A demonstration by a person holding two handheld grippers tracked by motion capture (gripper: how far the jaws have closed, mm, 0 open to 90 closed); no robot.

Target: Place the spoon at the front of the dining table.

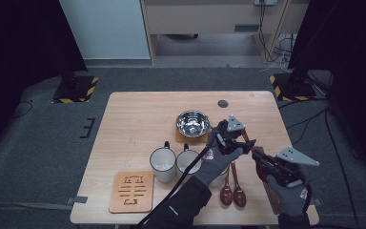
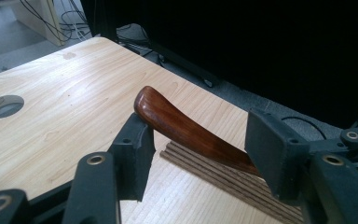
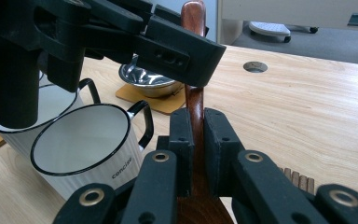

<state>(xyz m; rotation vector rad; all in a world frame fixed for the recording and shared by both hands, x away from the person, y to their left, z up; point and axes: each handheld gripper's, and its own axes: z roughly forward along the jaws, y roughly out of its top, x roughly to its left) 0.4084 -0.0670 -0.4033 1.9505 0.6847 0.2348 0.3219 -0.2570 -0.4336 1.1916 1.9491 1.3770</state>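
Your right gripper (image 3: 193, 140) clamps the wooden spoon (image 3: 195, 100) above the table (image 1: 138, 114), so your left gripper (image 2: 198, 149), half open around its handle without pressing, can take it.

Spoon handle (image 2: 182, 128) is showing dark reddish wood, lacquered, glossy and smooth. Table (image 1: 138, 112) is looking like pale wood, matt, grain visible. Gripper pads (image 3: 218, 135) are reading as matt black plastic or rubber, brass-coloured rivets on the links. Bowl (image 1: 192, 122) at the far side is shining, polished metal. Mugs (image 1: 163, 164) are looking white, glossy, enamel-like, with dark rims. Slatted mat (image 2: 223, 175) is showing ribbed brown wood. Gloves (image 1: 214, 164) are appearing grey knit cloth.
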